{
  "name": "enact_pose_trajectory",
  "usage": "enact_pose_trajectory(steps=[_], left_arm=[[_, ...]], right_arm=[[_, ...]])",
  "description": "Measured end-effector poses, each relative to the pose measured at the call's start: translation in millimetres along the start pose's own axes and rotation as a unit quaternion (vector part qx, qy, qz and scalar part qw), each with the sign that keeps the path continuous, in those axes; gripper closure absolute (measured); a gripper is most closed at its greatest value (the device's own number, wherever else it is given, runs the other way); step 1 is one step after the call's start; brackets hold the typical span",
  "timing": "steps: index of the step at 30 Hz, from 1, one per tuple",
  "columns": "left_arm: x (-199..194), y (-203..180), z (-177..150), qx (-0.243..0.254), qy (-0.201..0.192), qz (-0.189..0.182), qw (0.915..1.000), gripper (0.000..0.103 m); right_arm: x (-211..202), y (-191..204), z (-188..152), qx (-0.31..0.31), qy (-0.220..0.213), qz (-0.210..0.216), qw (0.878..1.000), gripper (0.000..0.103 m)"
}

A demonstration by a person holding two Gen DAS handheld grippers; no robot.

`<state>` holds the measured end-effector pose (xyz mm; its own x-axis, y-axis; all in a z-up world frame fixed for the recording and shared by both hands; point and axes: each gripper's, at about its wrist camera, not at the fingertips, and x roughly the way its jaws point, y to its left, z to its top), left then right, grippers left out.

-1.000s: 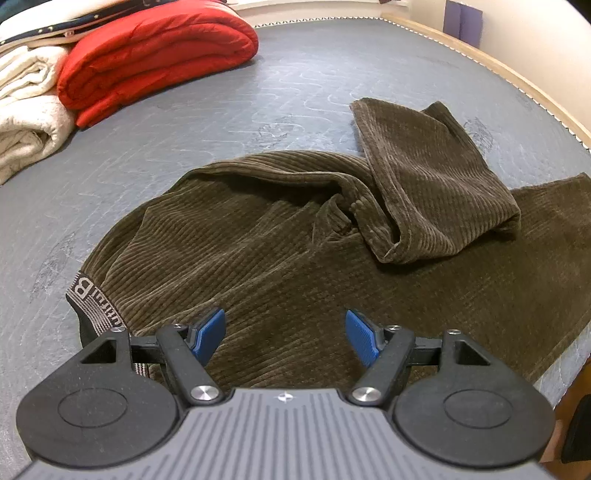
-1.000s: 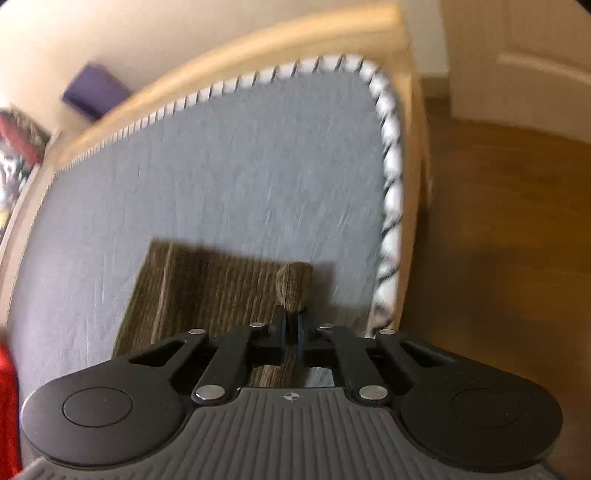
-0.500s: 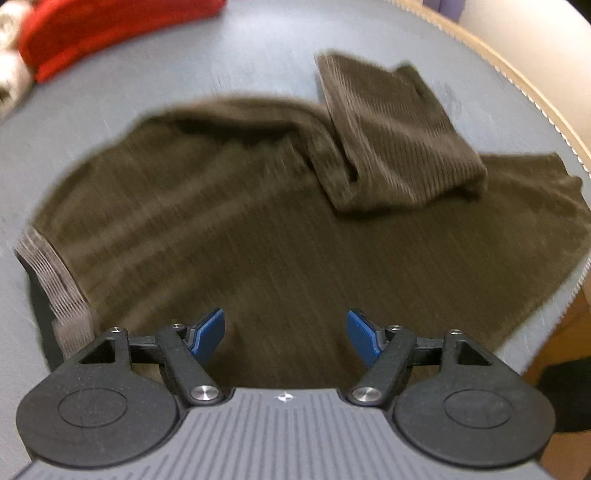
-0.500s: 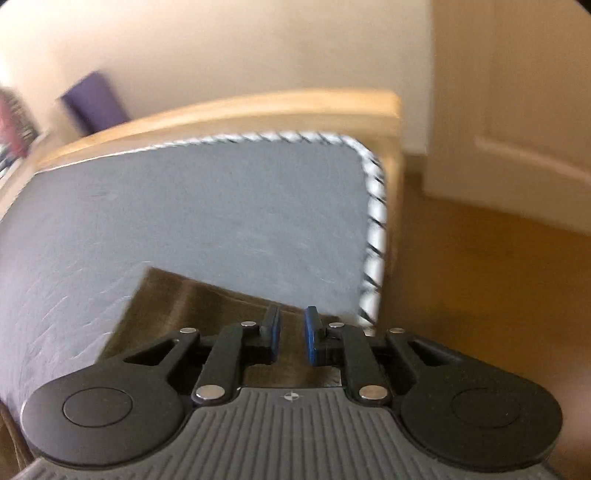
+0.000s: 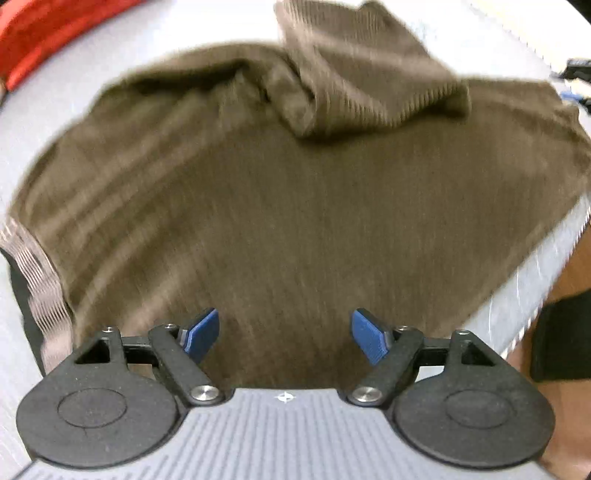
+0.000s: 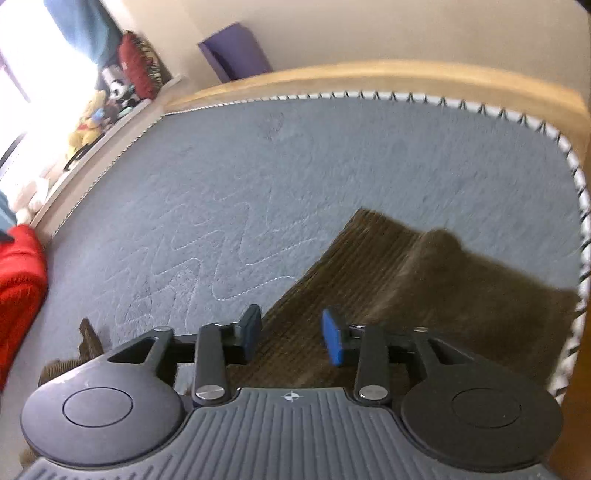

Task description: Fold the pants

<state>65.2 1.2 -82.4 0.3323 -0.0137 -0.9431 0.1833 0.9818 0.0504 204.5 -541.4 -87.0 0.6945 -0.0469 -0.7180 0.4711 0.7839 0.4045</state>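
Your left hand-held gripper [image 5: 284,334] hangs wide open just above the brown pants [image 5: 295,206] spread on the bed [image 6: 258,192]. Your right hand-held gripper [image 6: 291,332], shut on a cuff a second ago, now stands open over one leg.

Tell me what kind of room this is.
Most likely a bedroom: the pants lie on a bare quilted mattress in a wooden bed frame, with stuffed toys on a ledge.

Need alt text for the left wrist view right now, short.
The open left gripper hovers over brown corduroy pants spread on a grey mattress, holding nothing. One pant leg is folded back; a red blanket sits top left.
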Motion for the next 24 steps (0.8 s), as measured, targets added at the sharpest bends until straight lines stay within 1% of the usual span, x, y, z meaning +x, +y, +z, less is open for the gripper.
enact_pose_trajectory(steps=[3, 5, 8, 9, 10, 11, 13, 15, 16, 17, 18, 19, 20, 21, 22, 23, 24], left_arm=[[-3, -2, 12, -0.005, -0.015, 0.008, 0.9998, 0.019], [-3, -7, 18, 0.001, -0.021, 0.010, 0.9997, 0.019], [1, -11, 24, 0.013, -0.023, 0.007, 0.9996, 0.019], [0, -12, 25, 0.014, -0.022, 0.006, 0.9997, 0.019], [1, -13, 26, 0.015, -0.021, 0.005, 0.9997, 0.019], [3, -14, 27, 0.017, -0.021, 0.006, 0.9996, 0.019], [5, -14, 29, 0.020, -0.023, 0.011, 0.9995, 0.019], [7, -11, 31, 0.015, -0.023, 0.011, 0.9996, 0.019], [8, -10, 32, 0.010, -0.023, 0.010, 0.9996, 0.019], [8, -9, 33, 0.006, -0.024, 0.007, 0.9997, 0.019], [7, -8, 34, 0.002, -0.025, 0.004, 0.9997, 0.019], [7, -8, 35, 0.000, -0.026, 0.003, 0.9996, 0.019], [6, -8, 36, -0.002, -0.027, 0.001, 0.9996, 0.019], [6, -9, 37, -0.003, -0.028, -0.002, 0.9996, 0.019], [5, -10, 39, -0.003, -0.030, -0.005, 0.9995, 0.019], [4, -12, 41, -0.002, -0.032, -0.008, 0.9995, 0.019], [3, -13, 43, -0.002, -0.034, -0.012, 0.9993, 0.019]], right_arm=[[25, 10, 2, 0.007, 0.014, -0.023, 1.000, 0.061], [40, 18, 6, 0.011, 0.011, -0.033, 0.999, 0.061], [63, 25, 10, 0.027, 0.010, -0.061, 0.998, 0.062], [70, 28, 10, 0.025, 0.014, -0.086, 0.996, 0.065], [73, 31, 9, 0.018, 0.012, -0.104, 0.994, 0.080], [76, 34, 9, 0.009, 0.001, -0.120, 0.993, 0.092], [81, 38, 13, -0.004, -0.016, -0.125, 0.992, 0.098], [83, 40, 16, 0.000, -0.044, -0.117, 0.992, 0.098], [83, 42, 18, 0.003, -0.064, -0.114, 0.991, 0.103], [80, 46, 19, -0.003, -0.091, -0.120, 0.989, 0.103], [80, 52, 22, -0.021, -0.108, -0.134, 0.985, 0.103], [82, 59, 25, -0.034, -0.109, -0.153, 0.982, 0.103], [86, 63, 26, -0.037, -0.105, -0.168, 0.980, 0.099], [88, 67, 26, -0.034, -0.105, -0.173, 0.979, 0.099], [89, 73, 26, -0.034, -0.107, -0.161, 0.981, 0.099], [91, 85, 22, -0.041, -0.103, -0.135, 0.985, 0.095], [95, 100, 19, -0.055, -0.089, -0.096, 0.990, 0.093]])
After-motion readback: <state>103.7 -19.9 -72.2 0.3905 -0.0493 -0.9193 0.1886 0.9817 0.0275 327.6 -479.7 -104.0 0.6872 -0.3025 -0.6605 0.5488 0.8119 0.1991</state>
